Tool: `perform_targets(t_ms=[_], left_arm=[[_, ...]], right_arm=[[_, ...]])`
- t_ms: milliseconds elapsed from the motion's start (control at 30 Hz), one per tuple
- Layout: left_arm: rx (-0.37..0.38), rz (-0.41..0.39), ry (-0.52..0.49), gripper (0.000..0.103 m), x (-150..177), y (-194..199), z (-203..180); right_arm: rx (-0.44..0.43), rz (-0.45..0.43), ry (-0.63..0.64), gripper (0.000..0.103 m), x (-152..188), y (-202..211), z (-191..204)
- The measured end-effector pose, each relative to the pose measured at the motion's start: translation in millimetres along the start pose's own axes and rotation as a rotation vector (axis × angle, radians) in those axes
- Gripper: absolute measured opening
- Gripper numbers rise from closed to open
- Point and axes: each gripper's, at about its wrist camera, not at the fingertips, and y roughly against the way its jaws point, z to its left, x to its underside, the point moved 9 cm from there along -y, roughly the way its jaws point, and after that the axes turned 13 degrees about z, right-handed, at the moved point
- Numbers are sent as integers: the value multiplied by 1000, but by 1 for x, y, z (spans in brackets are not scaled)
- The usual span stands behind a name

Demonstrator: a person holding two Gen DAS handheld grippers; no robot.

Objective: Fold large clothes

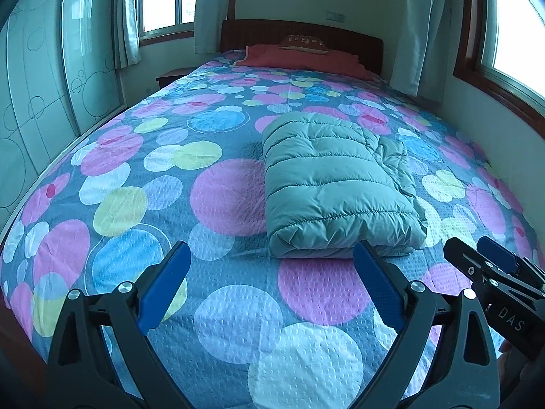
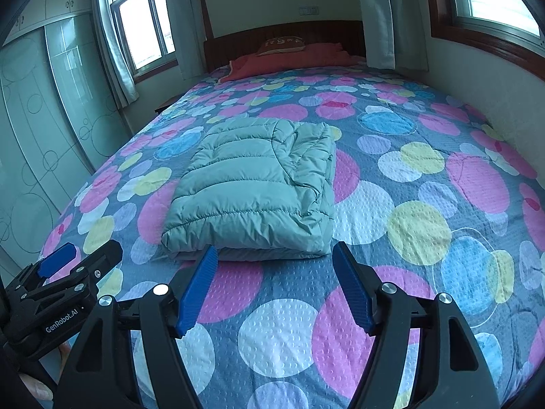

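A pale green puffer jacket (image 1: pixel 337 184) lies folded into a compact rectangle on the bed; it also shows in the right wrist view (image 2: pixel 255 187). My left gripper (image 1: pixel 272 255) is open and empty, hovering just in front of the jacket's near edge, to its left. My right gripper (image 2: pixel 276 255) is open and empty, just in front of the jacket's near right corner. The right gripper shows at the right edge of the left wrist view (image 1: pixel 483 255), and the left gripper at the left edge of the right wrist view (image 2: pixel 81 259).
The bed has a blue bedspread (image 1: pixel 170 204) with pink, yellow and white circles. A red blanket (image 1: pixel 299 61) and a brown pillow (image 1: pixel 305 42) lie at the wooden headboard. A glass-door wardrobe (image 1: pixel 44 102) stands left; a wall with a window (image 1: pixel 504 109) runs along the right.
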Motion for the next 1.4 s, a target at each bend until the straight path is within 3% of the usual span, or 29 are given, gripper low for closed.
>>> perform_targets(t_ms=[1067,1400], left_arm=[[-2,3,7,96,6,0,2],[-34,-5,-8,96,8,2,2]], right_arm=[[-4,-2,18,69,2,-1,10],[-4,-2,19,69,3,-1,10]])
